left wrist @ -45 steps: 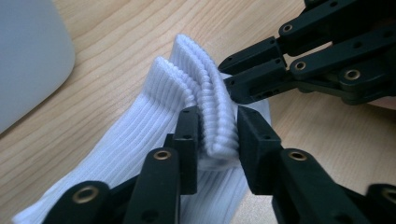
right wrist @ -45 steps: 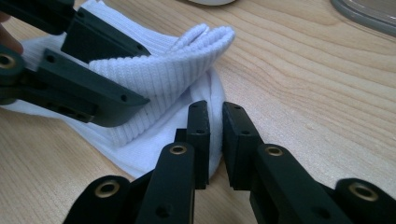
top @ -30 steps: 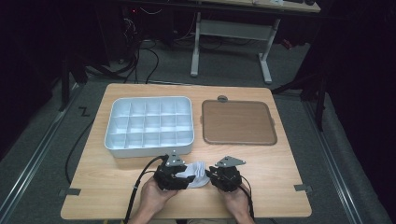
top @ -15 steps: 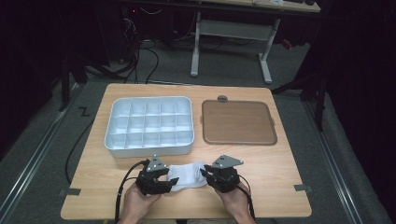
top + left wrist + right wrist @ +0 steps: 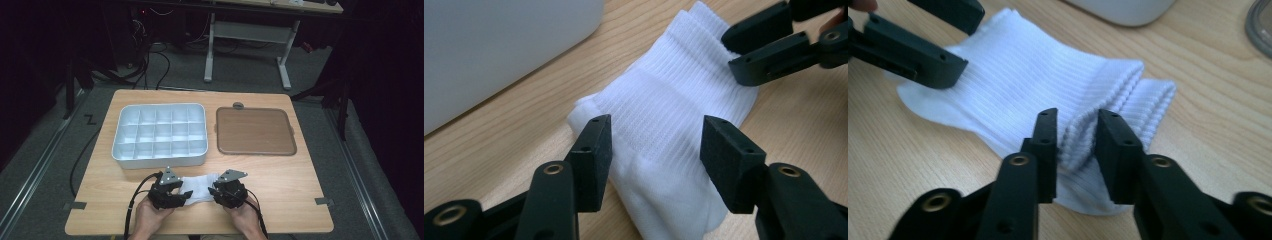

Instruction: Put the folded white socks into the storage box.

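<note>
Nearest to me, at the front edge of the worktop (image 5: 295,200), my two tools sit on either end of a white sock (image 5: 202,186) that lies flat on the wood between them. My right tool (image 5: 1077,135) pinches the ribbed cuff end: its pads press into a bunched fold of the fabric, and its jaws have just been opening a little, with the cuff between them. My left tool (image 5: 655,145) stands spread over the other end of the sock; in the left gripper view both pads sit against the fabric's sides, but I cannot tell whether they squeeze it. From the high view the left tool (image 5: 186,192) and right tool (image 5: 212,190) face each other across the sock.

Just beyond the sock is a white compartment tray (image 5: 120,145), its cells bare. To its right, apart from it, lies a brown flat tray (image 5: 255,131). Past the worktop's far edge stands a grey desk frame (image 5: 282,55) on the floor.
</note>
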